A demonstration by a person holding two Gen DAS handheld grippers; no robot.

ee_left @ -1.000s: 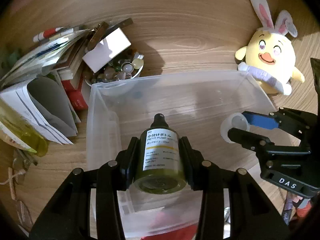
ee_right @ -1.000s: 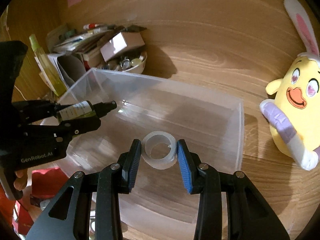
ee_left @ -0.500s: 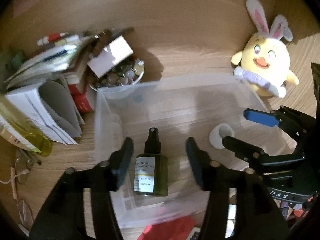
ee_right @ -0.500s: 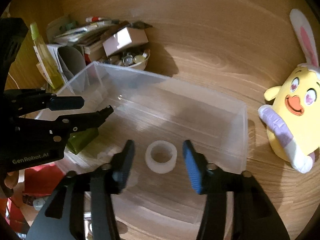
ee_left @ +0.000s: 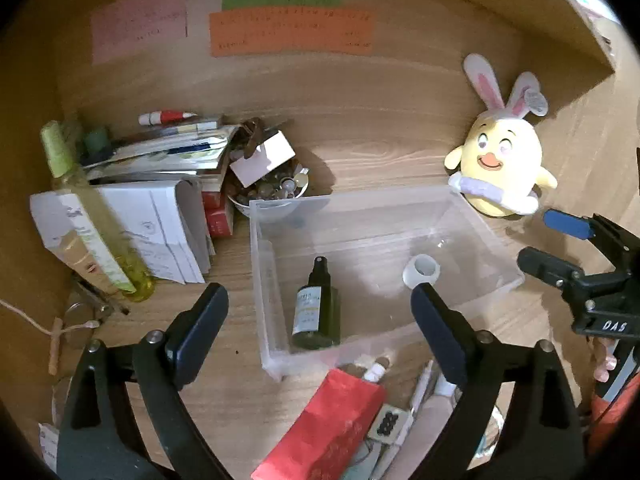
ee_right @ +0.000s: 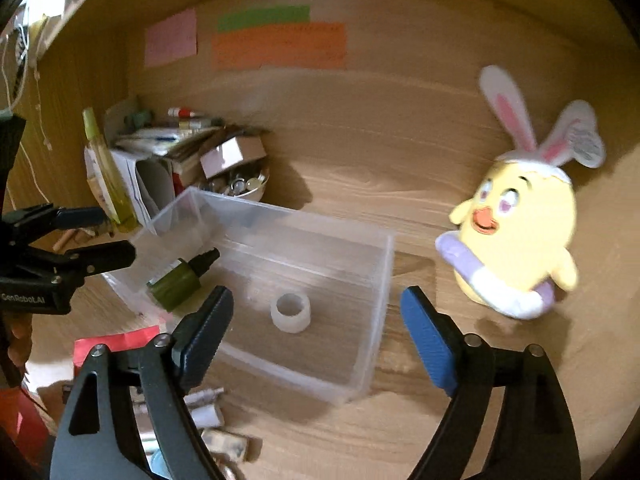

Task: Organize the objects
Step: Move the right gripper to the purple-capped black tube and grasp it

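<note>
Wooden desk (ee_left: 380, 148), clear plastic bin (ee_left: 472, 292) holding green pump bottle (ee_left: 316, 312) and tape roll (ee_right: 291, 313). Left gripper (ee_left: 320, 320) and right gripper (ee_right: 316, 320) just opened wide, empty, above bin.

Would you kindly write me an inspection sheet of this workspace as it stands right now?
Surface: wooden desk, wood-grain top, largely covered.
Job's things: clear plastic bin holds a green pump bottle lying on its side and a white tape roll, apart from each other.
Clutter: stack of papers and boxes, bowl of small items, yellow spray bottle, red packet, yellow plush chick.
Grippers: left gripper and right gripper open, jaws just opened, nothing between the pads.
Cables: tan cord at the desk's left edge.
Surroundings: coloured notes on the wooden back panel.
</note>
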